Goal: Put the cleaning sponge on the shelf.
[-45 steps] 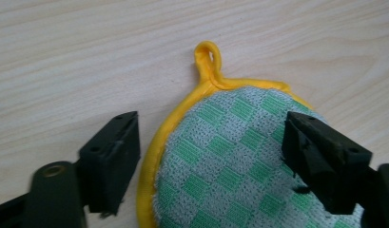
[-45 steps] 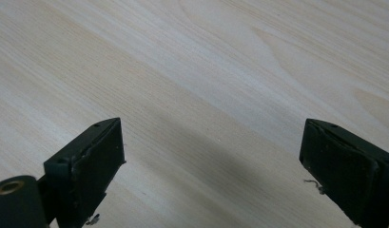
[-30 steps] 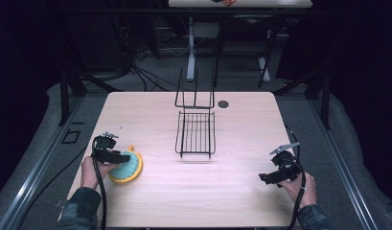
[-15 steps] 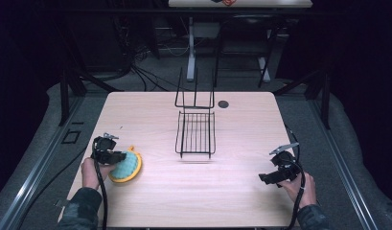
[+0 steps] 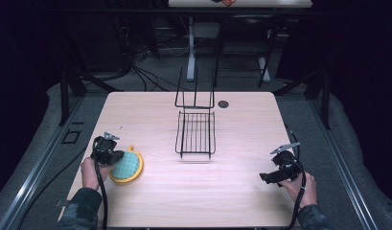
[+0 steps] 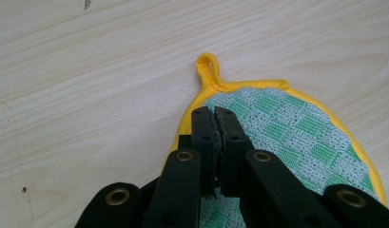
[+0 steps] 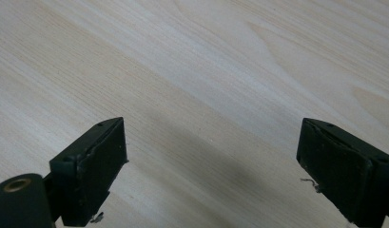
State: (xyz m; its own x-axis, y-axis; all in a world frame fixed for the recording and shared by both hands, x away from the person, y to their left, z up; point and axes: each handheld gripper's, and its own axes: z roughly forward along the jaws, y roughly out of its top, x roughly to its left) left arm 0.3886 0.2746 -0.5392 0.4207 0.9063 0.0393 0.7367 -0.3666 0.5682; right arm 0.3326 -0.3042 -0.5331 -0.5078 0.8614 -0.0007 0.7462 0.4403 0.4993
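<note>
Two grippers: seen on table point(image 5: 241, 201).
L gripper point(image 6: 216, 113): jaws closed, pot holder point(image 6: 296, 133) edge pinched, near table's left.
R gripper point(image 7: 211, 166): jaws wide apart, nothing held.
Wire rack point(image 5: 195, 133): mid-table.
Writing: none legible.

A round pot holder point(image 5: 124, 166), green-and-white checked with a yellow border and a small yellow hanging loop point(image 6: 207, 63), lies near the left front of a pale wooden table point(image 5: 241, 124). The left gripper point(image 6: 215, 114) has its two black jaws pressed together on the cloth close to its edge, just below the loop. A black wire rack point(image 5: 195, 132) with an upright back stands at mid-table, well apart from the pot holder and open-side up.
</note>
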